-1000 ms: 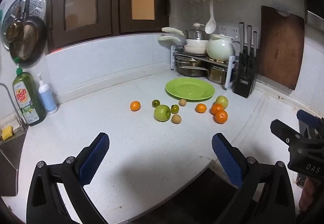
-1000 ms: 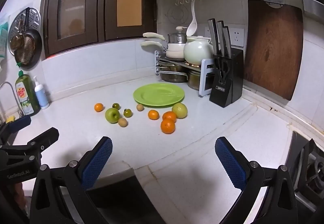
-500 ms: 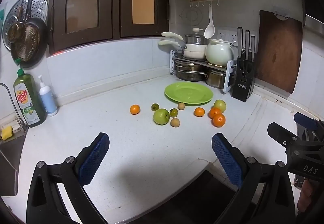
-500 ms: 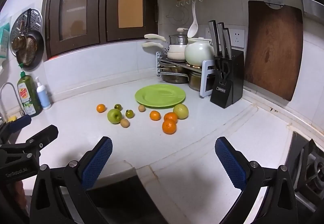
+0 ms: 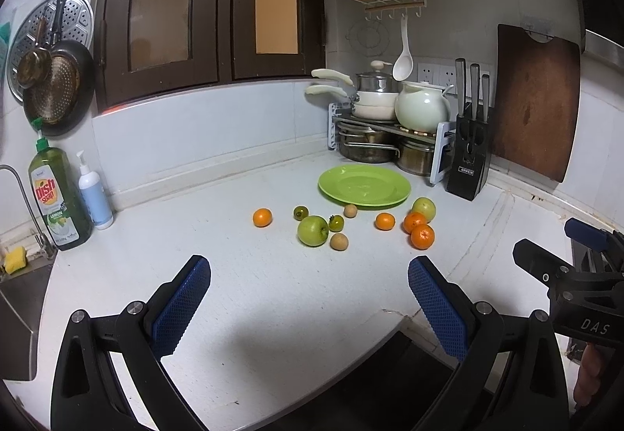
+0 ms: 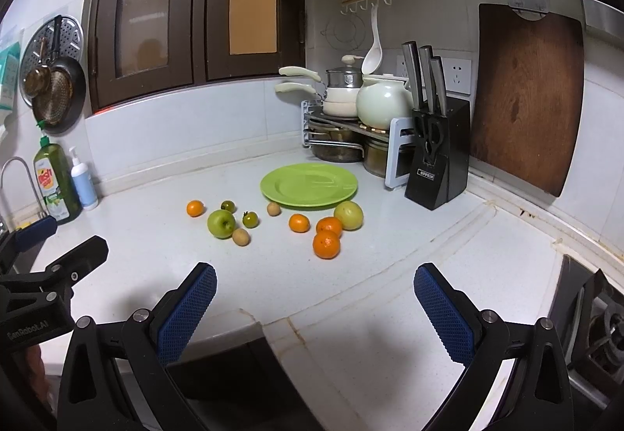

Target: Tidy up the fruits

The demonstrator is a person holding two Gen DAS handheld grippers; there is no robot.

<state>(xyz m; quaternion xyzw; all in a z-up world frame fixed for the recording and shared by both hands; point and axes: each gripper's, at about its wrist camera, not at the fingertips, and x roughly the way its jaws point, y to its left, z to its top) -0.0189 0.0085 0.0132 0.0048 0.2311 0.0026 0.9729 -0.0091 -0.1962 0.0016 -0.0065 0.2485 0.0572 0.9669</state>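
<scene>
Both tools spread wide, nothing between the pads. Left tool [image 5: 308, 298] hovering over the near part of the white tabletop [image 5: 253, 287], well short of the fruit. Right tool [image 6: 314, 300] likewise over the near edge, also well apart from the fruit; visible at the right border of the left view too, with a bit of a hand under it.

Fruit scattered loose on the tabletop in front of the plate [image 6: 309, 184], none on it:
- orange [image 6: 195, 208] farthest left, alone
- big green apple [image 6: 221, 223], small dark green fruit [image 6: 228, 205] behind it, another [image 6: 250, 219] just to its right
- brown fruit [image 6: 241, 237] just in front-right of the apple, second brown one [image 6: 273, 209] right by the plate's front rim
- small orange [image 6: 299, 223] mid-row
- two oranges [image 6: 327, 244] [image 6: 330, 226] close together, possibly touching, cannot tell for sure
- yellow-green apple [image 6: 348, 215] next to the rear orange, just off the plate's right front edge

Plate green, flat, lying near the corner. Behind it a pot rack [image 6: 343, 136] with pans and a pale kettle; knife block [image 6: 436, 154] to its right; wooden board [image 6: 526, 96] leaning on the wall. Dish soap [image 5: 54, 197] and a white pump bottle [image 5: 93, 193] far left by the sink.
</scene>
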